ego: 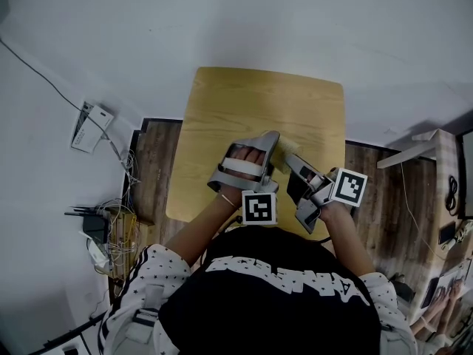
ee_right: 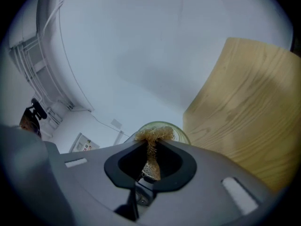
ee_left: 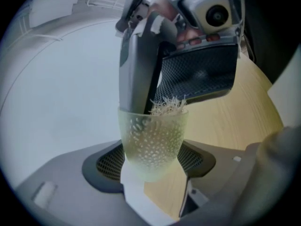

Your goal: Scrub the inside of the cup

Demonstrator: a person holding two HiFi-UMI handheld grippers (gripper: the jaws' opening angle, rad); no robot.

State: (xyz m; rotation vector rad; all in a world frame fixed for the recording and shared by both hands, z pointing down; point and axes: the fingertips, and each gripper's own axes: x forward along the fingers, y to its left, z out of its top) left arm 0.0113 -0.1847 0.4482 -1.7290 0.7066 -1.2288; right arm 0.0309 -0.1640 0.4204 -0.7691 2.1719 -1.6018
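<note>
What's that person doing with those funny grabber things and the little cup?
A person is working over a wooden table with a gripper in each hand. The left gripper is shut on a frosted, dimpled cup, gripping it near its base. The right gripper is shut on a tan wiry scrubber, and the scrubber's tuft is poked into the cup's mouth. It looks like the inside of the cup is getting scrubbed.
</note>
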